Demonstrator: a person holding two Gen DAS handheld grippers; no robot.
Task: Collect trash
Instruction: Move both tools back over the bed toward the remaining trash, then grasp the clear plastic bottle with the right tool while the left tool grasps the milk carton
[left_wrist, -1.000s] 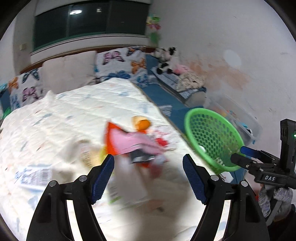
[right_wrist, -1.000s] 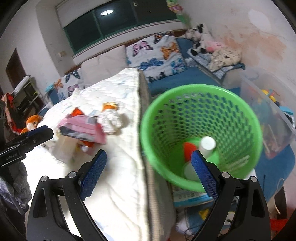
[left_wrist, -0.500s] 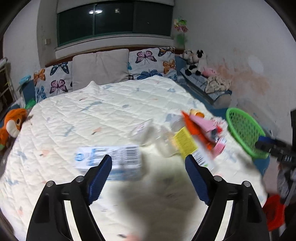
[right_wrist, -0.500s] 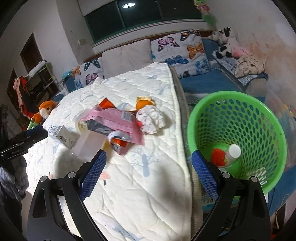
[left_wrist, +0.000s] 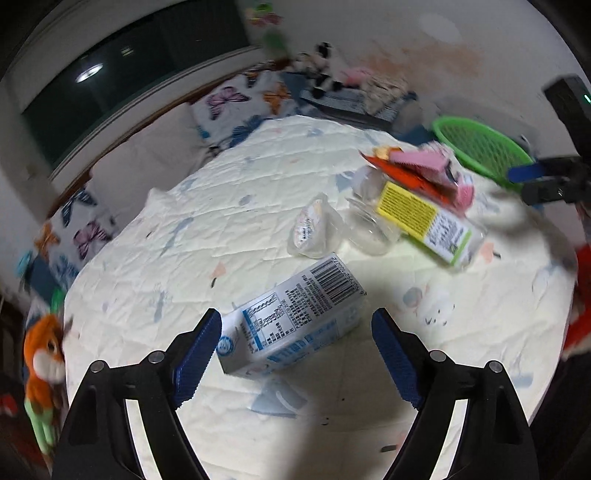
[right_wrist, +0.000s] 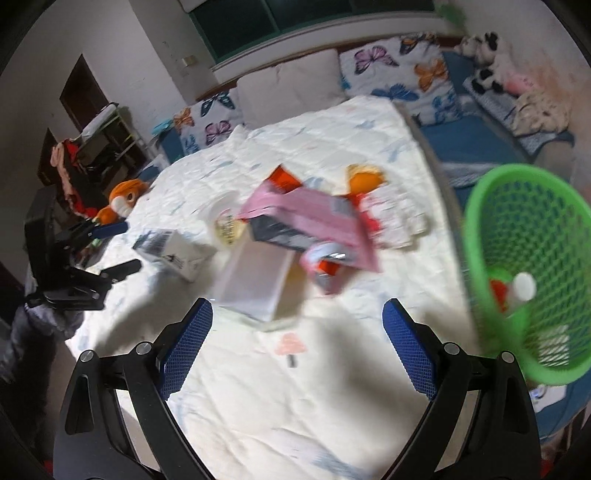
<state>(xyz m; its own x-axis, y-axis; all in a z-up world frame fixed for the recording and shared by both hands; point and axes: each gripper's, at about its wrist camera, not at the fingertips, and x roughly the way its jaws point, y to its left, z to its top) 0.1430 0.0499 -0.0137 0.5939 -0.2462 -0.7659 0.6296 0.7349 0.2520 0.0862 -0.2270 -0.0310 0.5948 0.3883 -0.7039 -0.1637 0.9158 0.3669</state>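
Note:
A white and blue milk carton (left_wrist: 295, 321) (right_wrist: 173, 251) lies on its side on the quilted bed (left_wrist: 184, 240). My left gripper (left_wrist: 295, 319) hovers over it, open, the carton between its blue pads; the left pad is close, the right one apart. Beyond it lie two clear plastic cups (left_wrist: 314, 229), a box with a yellow label (left_wrist: 424, 218) and a pink packet (left_wrist: 424, 162) (right_wrist: 314, 214). My right gripper (right_wrist: 297, 314) is open and empty over the bed, just short of the pile. The green mesh basket (right_wrist: 528, 258) (left_wrist: 484, 147), holding a bottle and red scrap, stands off the bed's right edge.
Crumpled white paper (right_wrist: 399, 221) and an orange wrapper (right_wrist: 365, 181) lie behind the pink packet. An orange plush toy (right_wrist: 125, 195) sits at the bed's left side. Butterfly pillows (right_wrist: 399, 74) line the headboard. A blue bench with soft toys (right_wrist: 491, 74) runs along the right wall.
The left gripper swung left from the trash pile to the milk carton, rolled, and its jaws widened a little. The right gripper moved left from over the basket to the bed.

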